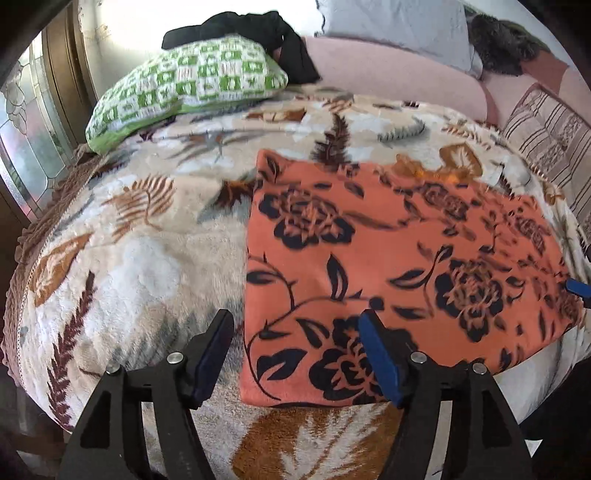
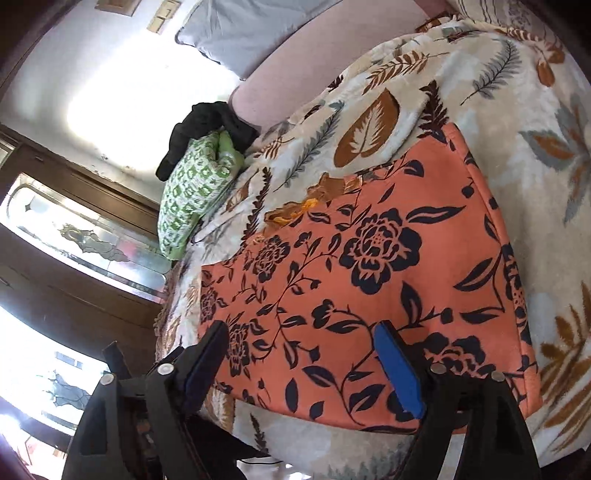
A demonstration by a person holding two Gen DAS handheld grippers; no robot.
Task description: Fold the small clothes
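Observation:
An orange garment with a black flower print lies flat and folded into a rough rectangle on the leaf-patterned blanket. My left gripper is open and empty, just above the garment's near left corner. In the right wrist view the same garment fills the middle; my right gripper is open and empty above its near edge. A blue fingertip of the right gripper shows at the far right edge of the left wrist view.
A green-and-white pillow with a black cloth on it lies at the bed's far left. A pink bolster and a grey pillow line the back. A striped cushion sits at the right. A glass-panelled door stands to the left.

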